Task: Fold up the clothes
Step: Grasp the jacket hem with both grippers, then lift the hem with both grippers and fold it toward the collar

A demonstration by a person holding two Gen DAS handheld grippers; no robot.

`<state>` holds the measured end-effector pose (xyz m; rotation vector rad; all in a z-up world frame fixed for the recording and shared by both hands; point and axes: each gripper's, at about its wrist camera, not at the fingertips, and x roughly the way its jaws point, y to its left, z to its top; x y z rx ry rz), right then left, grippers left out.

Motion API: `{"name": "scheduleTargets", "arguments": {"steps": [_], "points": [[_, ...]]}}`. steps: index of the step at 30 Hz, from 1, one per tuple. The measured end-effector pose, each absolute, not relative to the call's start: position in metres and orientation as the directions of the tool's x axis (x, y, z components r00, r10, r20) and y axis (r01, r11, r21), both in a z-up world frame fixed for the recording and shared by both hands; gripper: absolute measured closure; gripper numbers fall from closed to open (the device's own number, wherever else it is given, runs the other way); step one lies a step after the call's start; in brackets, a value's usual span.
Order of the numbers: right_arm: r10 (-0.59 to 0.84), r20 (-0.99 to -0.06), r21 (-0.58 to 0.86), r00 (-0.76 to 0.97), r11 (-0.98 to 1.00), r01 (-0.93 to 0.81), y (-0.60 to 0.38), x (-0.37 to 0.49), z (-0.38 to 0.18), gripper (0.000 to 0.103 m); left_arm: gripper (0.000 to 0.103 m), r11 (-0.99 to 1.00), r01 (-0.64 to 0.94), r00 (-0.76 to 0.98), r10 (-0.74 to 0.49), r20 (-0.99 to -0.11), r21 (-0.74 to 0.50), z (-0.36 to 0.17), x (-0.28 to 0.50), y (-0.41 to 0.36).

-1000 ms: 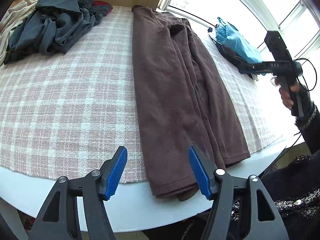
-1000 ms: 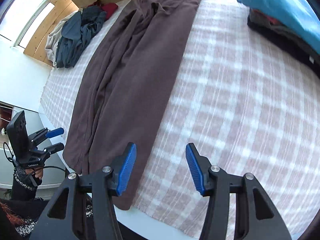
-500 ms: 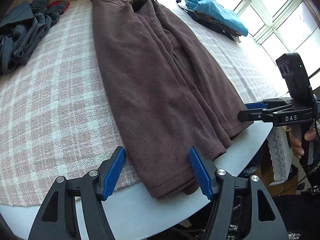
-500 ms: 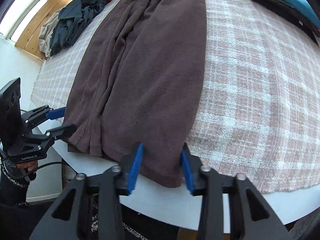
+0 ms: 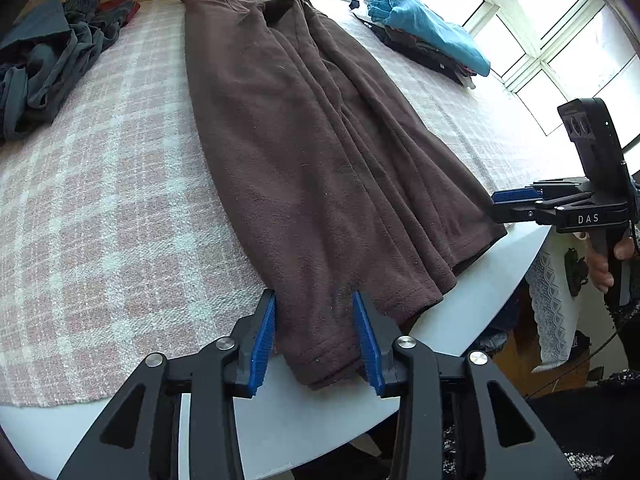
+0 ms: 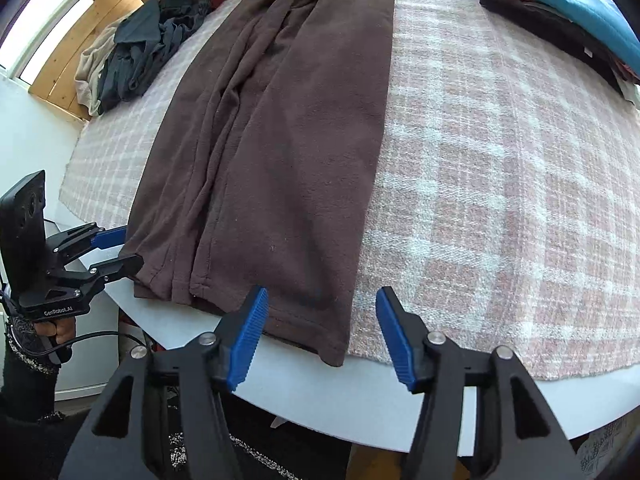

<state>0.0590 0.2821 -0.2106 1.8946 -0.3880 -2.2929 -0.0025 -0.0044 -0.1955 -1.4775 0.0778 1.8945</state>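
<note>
The brown fleece garment [image 5: 320,152] lies stretched lengthwise down the middle of the pink plaid cloth [image 5: 112,208], its hem hanging just over the near edge of the white table [image 5: 312,412]. The left gripper [image 5: 314,336] straddles one hem corner and the right gripper [image 6: 320,334] the other, fingers of both spread apart, not pinching. A heap of grey clothes [image 5: 44,60] and a folded blue-topped stack [image 5: 424,40] sit well apart at the far corners.

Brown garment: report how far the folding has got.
Done: brown garment lies lengthwise, sides folded in; a folded stack sits by the window. In hand: left gripper and right gripper open at the hem corners. Left: folding it end over end; the grey pile.
</note>
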Motion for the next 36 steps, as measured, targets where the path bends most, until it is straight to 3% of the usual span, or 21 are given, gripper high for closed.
{"name": "scheduleTargets", "arguments": {"steps": [3, 5, 6, 7, 9, 10, 13, 19, 25, 31, 36], "points": [[-0.326, -0.927, 0.338, -0.186, -0.941, -0.037, 0.268, 0.061, -0.221, 0.045, 0.053, -0.743, -0.559, -0.088, 0.496, -0.864, -0.369, -0.197, 0.001, 0.001], [-0.325, -0.924, 0.333, -0.204, -0.943, -0.007, 0.26, 0.062, -0.22, 0.049, 0.052, -0.743, -0.57, -0.096, 0.485, -0.869, -0.351, -0.197, 0.003, 0.007], [-0.319, -0.924, 0.326, -0.21, -0.945, 0.001, 0.259, 0.061, -0.22, 0.067, 0.052, -0.742, -0.579, -0.102, 0.478, -0.873, -0.339, -0.196, 0.004, 0.01], [-0.314, -0.925, 0.32, -0.216, -0.948, 0.009, 0.257, 0.06, -0.22, 0.078, 0.055, -0.741, -0.587, -0.108, 0.471, -0.876, -0.326, -0.196, 0.005, 0.012], [-0.358, -0.909, 0.367, -0.211, -0.93, -0.006, 0.264, 0.06, -0.22, 0.087, 0.069, -0.746, -0.589, -0.122, 0.46, -0.879, -0.309, -0.197, 0.003, 0.013], [-0.386, -0.897, 0.398, -0.213, -0.917, -0.014, 0.271, 0.059, -0.219, 0.091, 0.081, -0.749, -0.583, -0.119, 0.462, -0.879, -0.315, -0.198, 0.0, 0.011], [-0.449, -0.864, 0.465, -0.227, -0.885, -0.019, 0.284, 0.059, -0.211, 0.092, 0.089, -0.734, -0.564, -0.089, 0.509, -0.856, -0.378, -0.197, -0.008, 0.005], [-0.489, -0.839, 0.507, -0.238, -0.862, -0.015, 0.29, 0.065, -0.198, 0.092, 0.09, -0.686, -0.536, -0.072, 0.619, -0.782, -0.493, -0.178, -0.019, -0.007], [-0.507, -0.828, 0.521, -0.24, -0.854, 0.005, 0.292, 0.086, -0.18, 0.092, 0.09, -0.658, -0.565, -0.068, 0.638, -0.767, -0.497, -0.177, -0.041, -0.005], [-0.514, -0.834, 0.519, -0.201, -0.854, 0.031, 0.28, 0.13, -0.159, 0.092, 0.09, -0.617, -0.577, -0.032, 0.671, -0.74, -0.535, -0.147, 0.002, -0.036], [-0.544, -0.817, 0.565, -0.193, -0.822, -0.076, 0.288, 0.137, -0.184, 0.092, 0.09, -0.586, -0.549, 0.032, 0.697, -0.717, -0.595, -0.155, 0.028, -0.038]]}}
